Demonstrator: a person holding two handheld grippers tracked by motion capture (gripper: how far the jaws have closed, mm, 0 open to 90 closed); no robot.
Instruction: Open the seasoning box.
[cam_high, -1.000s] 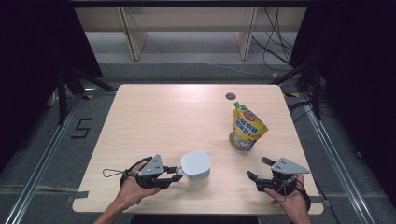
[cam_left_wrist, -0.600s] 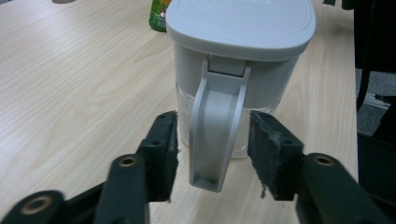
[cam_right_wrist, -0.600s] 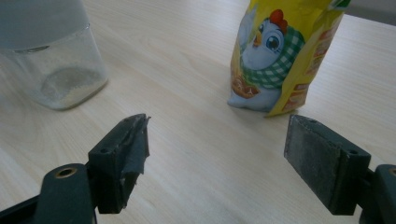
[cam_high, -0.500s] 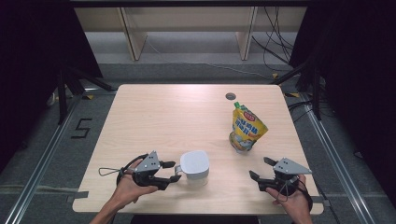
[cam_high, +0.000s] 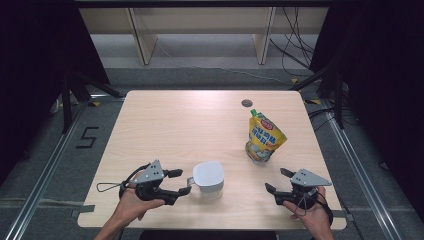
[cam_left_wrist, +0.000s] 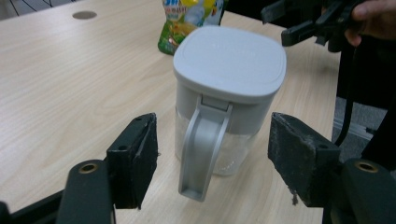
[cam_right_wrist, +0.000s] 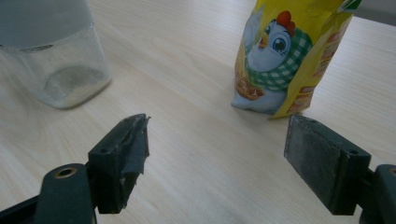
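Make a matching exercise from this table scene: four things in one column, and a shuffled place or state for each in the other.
Things:
1. jug
2. pouch
3. left gripper
4. hole

Places or states:
A. stands upright, yellow, right of the middle
B. round, in the tabletop near the far edge
C. open, jaws either side of a grey handle, not touching it
D. clear body, white lid, near the front edge

Pairs: 1-D, 2-A, 3-C, 4-B

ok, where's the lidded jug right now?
High view: the jug stands near the table's front edge, just beside the open left gripper, with the yellow pouch behind to its right.
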